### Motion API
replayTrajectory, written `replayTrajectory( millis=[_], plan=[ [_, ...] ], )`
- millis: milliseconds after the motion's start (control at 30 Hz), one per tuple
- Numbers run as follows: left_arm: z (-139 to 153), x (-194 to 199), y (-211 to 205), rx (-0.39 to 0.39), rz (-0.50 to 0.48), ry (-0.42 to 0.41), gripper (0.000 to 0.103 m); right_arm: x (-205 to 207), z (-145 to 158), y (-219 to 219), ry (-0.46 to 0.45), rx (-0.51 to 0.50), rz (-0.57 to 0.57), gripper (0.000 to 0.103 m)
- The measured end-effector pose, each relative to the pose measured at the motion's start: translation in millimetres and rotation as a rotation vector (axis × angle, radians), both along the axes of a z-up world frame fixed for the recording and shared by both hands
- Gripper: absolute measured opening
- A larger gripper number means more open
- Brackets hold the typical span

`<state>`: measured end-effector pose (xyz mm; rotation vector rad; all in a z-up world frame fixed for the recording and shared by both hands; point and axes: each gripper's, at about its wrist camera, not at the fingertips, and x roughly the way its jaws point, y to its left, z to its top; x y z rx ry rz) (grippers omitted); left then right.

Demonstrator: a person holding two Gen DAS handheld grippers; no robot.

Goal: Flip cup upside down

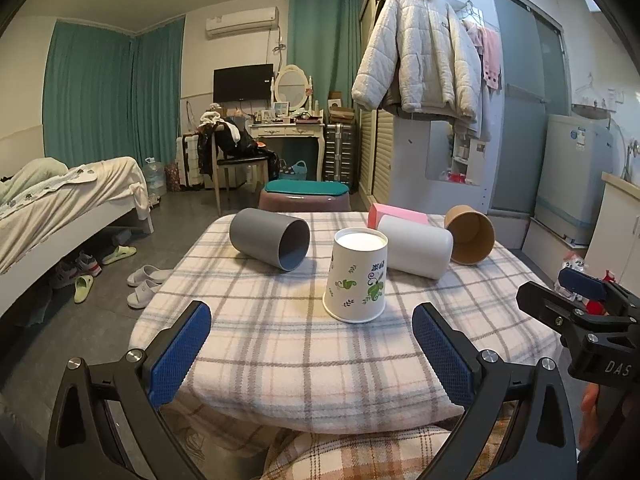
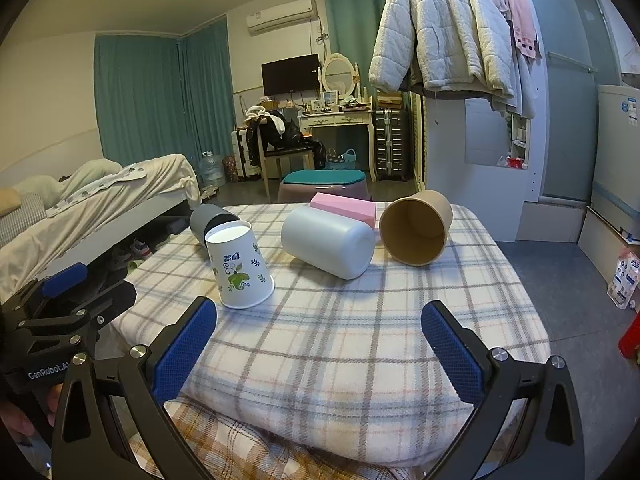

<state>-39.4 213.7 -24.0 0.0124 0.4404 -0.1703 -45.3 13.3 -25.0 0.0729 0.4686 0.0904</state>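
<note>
A white paper cup with green leaf print (image 1: 357, 276) stands upside down, wide mouth on the plaid cloth (image 1: 280, 344); it also shows in the right wrist view (image 2: 240, 265). A grey cup (image 1: 270, 238), a white cup (image 1: 416, 246) and a brown paper cup (image 1: 469, 235) lie on their sides behind it. My left gripper (image 1: 311, 354) is open and empty, short of the paper cup. My right gripper (image 2: 319, 358) is open and empty, to the right of the paper cup, in front of the white cup (image 2: 328, 241).
A pink box (image 1: 394, 216) lies behind the white cup. A stool with a teal cushion (image 1: 306, 195) stands beyond the table's far edge. A bed (image 1: 60, 208) is at the left, slippers (image 1: 146, 284) on the floor, a washing machine (image 1: 576, 184) at the right.
</note>
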Motion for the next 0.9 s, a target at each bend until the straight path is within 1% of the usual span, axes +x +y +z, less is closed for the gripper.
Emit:
replayTrajectory(
  millis=[233,900],
  plan=[
    [-0.1,-2.1,-2.2,0.006,-0.017,0.006,0.103,-1.0,0.1,-0.7,0.001,0.000,-0.004,0.103],
    [-0.6,-0.1,-2.5,0.008,0.000,0.002,0.103,2.5,-3.7,0.4,0.018,-0.002,-0.001,0.103]
  ],
)
